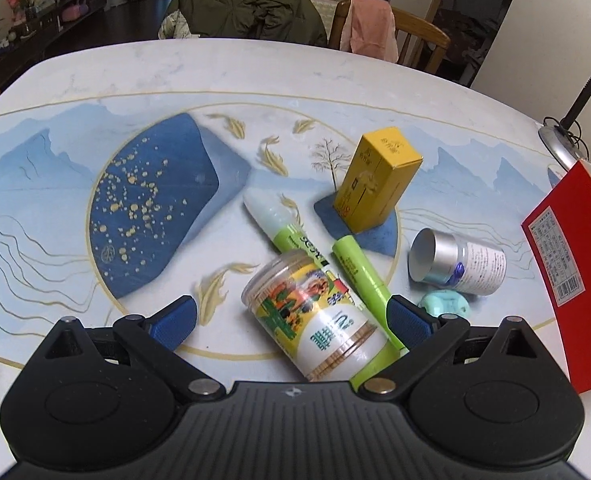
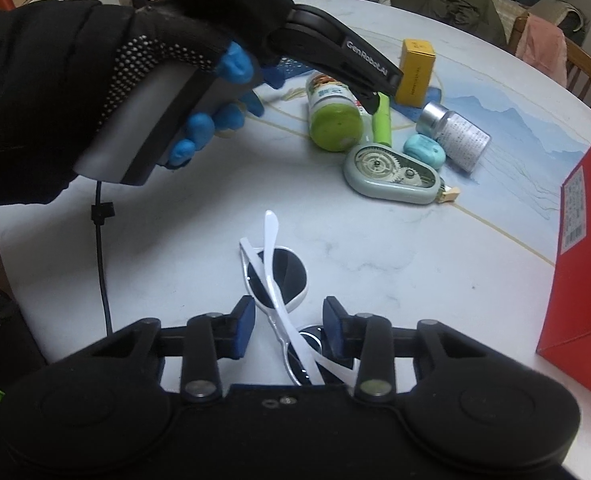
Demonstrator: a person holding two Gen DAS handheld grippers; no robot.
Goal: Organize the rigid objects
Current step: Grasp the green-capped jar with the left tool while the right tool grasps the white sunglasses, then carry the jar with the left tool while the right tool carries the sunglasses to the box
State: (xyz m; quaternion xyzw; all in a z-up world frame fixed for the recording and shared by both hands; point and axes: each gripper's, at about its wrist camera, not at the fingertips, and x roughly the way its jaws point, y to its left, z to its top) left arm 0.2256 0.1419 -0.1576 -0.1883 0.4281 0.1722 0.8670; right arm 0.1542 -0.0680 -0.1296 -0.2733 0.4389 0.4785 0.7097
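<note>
A clear toothpick jar [image 1: 315, 320] with a green lid lies on its side on the painted table [image 1: 95, 92]. My left gripper [image 1: 291, 320] is open, one finger on each side of the jar, with the left pad clear of it. A green marker [image 1: 363, 276] rests against the right finger [image 1: 409, 320]. White sunglasses [image 2: 275, 276] lie folded near the table's front edge. My right gripper [image 2: 289, 328] straddles their frame; small gaps show at both pads, so it is open.
A yellow box [image 1: 379, 180] stands behind the jar, beside a capped glue pen [image 1: 279, 224]. A silver-capped bottle [image 1: 459, 264], a teal case [image 1: 447, 306] and a tape dispenser [image 2: 391, 176] lie to the right. A red box [image 1: 563, 264] and a desk lamp [image 1: 575, 120] stand at the right edge.
</note>
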